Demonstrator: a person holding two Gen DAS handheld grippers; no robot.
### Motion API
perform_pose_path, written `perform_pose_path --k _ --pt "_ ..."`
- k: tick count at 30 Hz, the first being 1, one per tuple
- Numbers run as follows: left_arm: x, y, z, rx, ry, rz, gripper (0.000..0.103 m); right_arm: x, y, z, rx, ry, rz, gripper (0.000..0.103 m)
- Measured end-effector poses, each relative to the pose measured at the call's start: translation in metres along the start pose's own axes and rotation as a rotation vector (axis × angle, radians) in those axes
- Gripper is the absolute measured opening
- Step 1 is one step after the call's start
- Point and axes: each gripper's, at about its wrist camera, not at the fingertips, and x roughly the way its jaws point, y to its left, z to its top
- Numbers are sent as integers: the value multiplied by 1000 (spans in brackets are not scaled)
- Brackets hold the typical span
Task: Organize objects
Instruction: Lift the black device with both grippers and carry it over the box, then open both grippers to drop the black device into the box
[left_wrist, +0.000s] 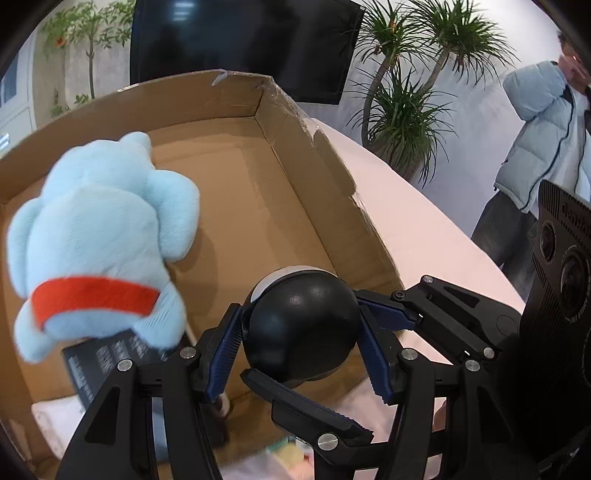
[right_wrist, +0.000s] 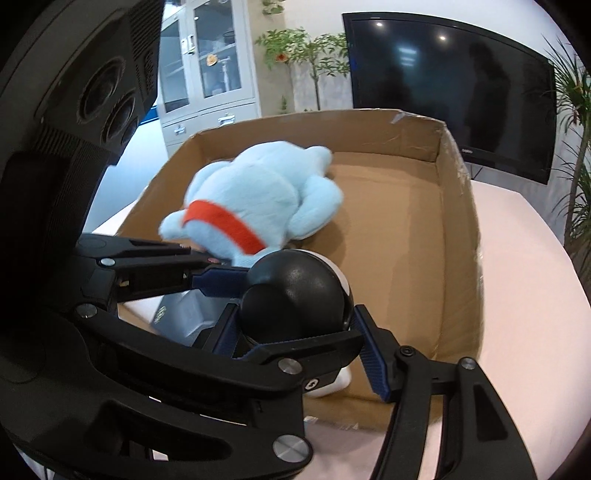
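1. Your blue plush toy (left_wrist: 99, 236) lies at the left inside the cardboard box (left_wrist: 317, 158).
2. Your left gripper (left_wrist: 301, 334) and right gripper (right_wrist: 295, 332) both clamp the black ball-shaped device (left_wrist: 301, 321) over the box's near end.
3. At the right, the pink tabletop (left_wrist: 424, 221) carries the box.

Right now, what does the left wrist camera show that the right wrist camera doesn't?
Only the left wrist view shows a person in a pale puffer jacket standing beyond the table. Only the right wrist view shows a white glass-door cabinet. Both show the cardboard box, the blue plush toy with its red collar, the dark screen, and the black ball-shaped object gripped from both sides by the left gripper and the right gripper.
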Motion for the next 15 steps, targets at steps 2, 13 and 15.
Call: perform_pose_path --k 2,13,15 --pt "10 1 3 4 6 -5 59 6 -7 1 8 5 -1 59" --pt "47 15 -4 -56 5 4 60 35 -20 -10 -2 81 -71 68" --pt "42 20 -5 -88 -7 10 61 39 -18 -12 -7 107 -93 72"
